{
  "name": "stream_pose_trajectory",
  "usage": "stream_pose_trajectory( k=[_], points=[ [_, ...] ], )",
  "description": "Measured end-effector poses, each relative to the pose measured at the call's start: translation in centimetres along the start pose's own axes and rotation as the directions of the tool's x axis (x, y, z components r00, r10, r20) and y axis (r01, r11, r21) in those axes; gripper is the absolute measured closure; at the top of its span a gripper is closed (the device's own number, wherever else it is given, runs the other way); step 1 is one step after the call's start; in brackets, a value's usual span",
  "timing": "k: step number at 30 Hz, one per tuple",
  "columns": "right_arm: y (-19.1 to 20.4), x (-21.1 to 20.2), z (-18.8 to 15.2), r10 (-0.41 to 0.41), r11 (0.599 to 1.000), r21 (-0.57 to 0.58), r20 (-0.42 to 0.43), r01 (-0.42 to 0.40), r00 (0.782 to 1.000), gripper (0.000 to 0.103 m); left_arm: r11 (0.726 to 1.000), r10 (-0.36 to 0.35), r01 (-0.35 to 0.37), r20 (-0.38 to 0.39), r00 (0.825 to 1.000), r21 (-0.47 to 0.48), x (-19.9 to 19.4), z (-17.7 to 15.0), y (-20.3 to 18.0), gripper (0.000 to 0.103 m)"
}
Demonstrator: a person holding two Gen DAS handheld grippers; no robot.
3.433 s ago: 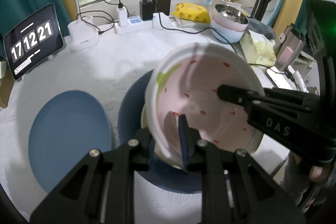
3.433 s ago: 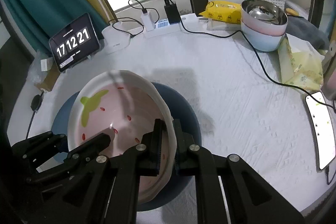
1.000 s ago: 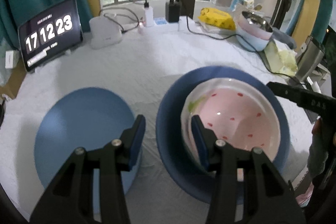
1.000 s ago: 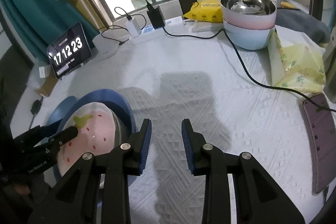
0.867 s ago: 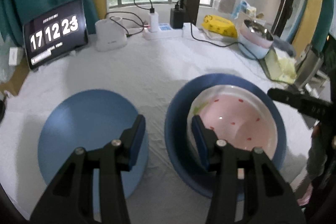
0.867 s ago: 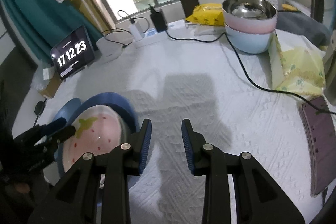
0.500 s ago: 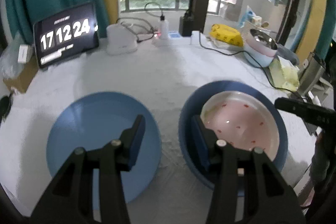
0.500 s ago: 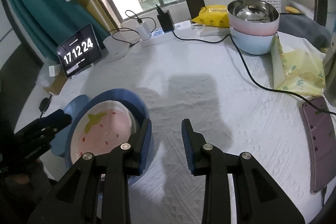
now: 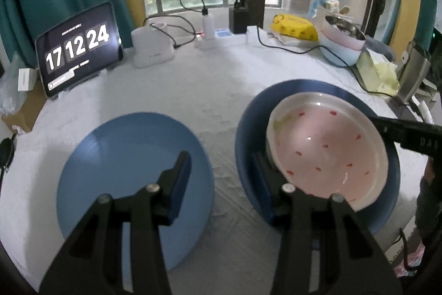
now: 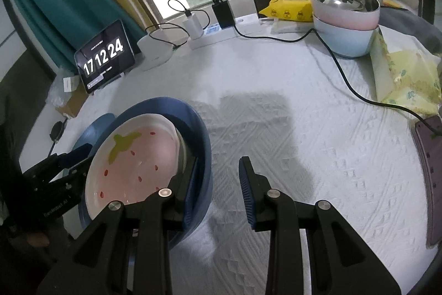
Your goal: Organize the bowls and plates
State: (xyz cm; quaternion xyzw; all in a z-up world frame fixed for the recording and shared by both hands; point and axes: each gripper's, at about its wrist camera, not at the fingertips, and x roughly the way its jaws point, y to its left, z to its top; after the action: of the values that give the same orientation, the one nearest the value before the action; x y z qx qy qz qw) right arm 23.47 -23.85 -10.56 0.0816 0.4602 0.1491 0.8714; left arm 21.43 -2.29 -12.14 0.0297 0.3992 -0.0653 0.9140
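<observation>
While both grippers hover spread, strawberry plate [image 9: 326,148] sits in blue bowl [image 9: 312,90].

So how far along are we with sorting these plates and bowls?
Done: the strawberry plate sits inside the dark blue bowl. In hand: nothing; the left gripper and right gripper are both open. Left: the light blue plate lies alone on the table, and the stacked bowls at the far edge are apart from the rest.

One blue plate [image 9: 132,170], five bowls: dark blue bowl [image 9: 317,90], strawberry bowl [image 9: 326,151], three stacked bowls [image 10: 345,18]
</observation>
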Motion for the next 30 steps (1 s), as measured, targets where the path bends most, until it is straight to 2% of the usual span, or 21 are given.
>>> stream_pose_trajectory(
  k=[2,4,6,8,11,14,16,18,30],
  points=[
    [0.0,-0.1,-0.2,-0.005,1.0,0.014,0.009,0.005,1.0,0.071,0.999,-0.038,0.038,0.004,0.999,-0.006,0.2,0.0,0.0,0.072],
    [0.0,-0.1,-0.3,-0.01,0.999,0.036,0.018,0.01,1.0,0.071,0.999,-0.042,0.042,0.01,0.999,0.005,0.4,0.0,-0.3,0.076],
    [0.0,-0.1,-0.4,-0.003,0.999,0.046,0.025,0.002,1.0,0.072,0.998,-0.068,0.068,0.006,0.998,0.003,0.5,0.0,-0.6,0.09],
    [0.0,-0.1,-0.5,-0.003,0.999,0.054,0.032,0.001,0.999,0.072,0.998,-0.063,0.063,0.023,0.998,0.006,0.4,-0.1,-1.0,0.091],
    [-0.1,-0.1,-0.6,0.04,0.996,0.079,0.032,-0.043,0.999,0.082,0.995,-0.098,0.098,0.037,0.995,-0.017,0.5,-0.2,-0.6,0.091],
    [0.2,-0.1,-0.7,0.041,0.995,0.094,0.043,-0.045,0.998,0.085,0.992,-0.12,0.122,0.053,0.991,-0.036,0.4,-0.3,-0.5,0.091],
    [0.5,-0.2,-0.8,0.032,0.994,0.099,0.05,-0.037,0.998,0.094,0.988,-0.144,0.147,0.057,0.988,-0.052,0.2,-0.3,-0.4,0.091],
    [0.8,-0.2,-0.9,-0.006,0.996,0.094,0.057,0.001,0.998,0.095,0.99,-0.137,0.138,0.051,0.989,-0.032,0.0,-0.1,-0.7,0.091],
    [1.0,-1.6,-1.0,-0.05,0.993,0.112,0.08,0.041,0.996,0.096,0.982,-0.181,0.183,0.05,0.982,-0.042,-0.7,-0.5,-0.7,0.092]
  ],
)
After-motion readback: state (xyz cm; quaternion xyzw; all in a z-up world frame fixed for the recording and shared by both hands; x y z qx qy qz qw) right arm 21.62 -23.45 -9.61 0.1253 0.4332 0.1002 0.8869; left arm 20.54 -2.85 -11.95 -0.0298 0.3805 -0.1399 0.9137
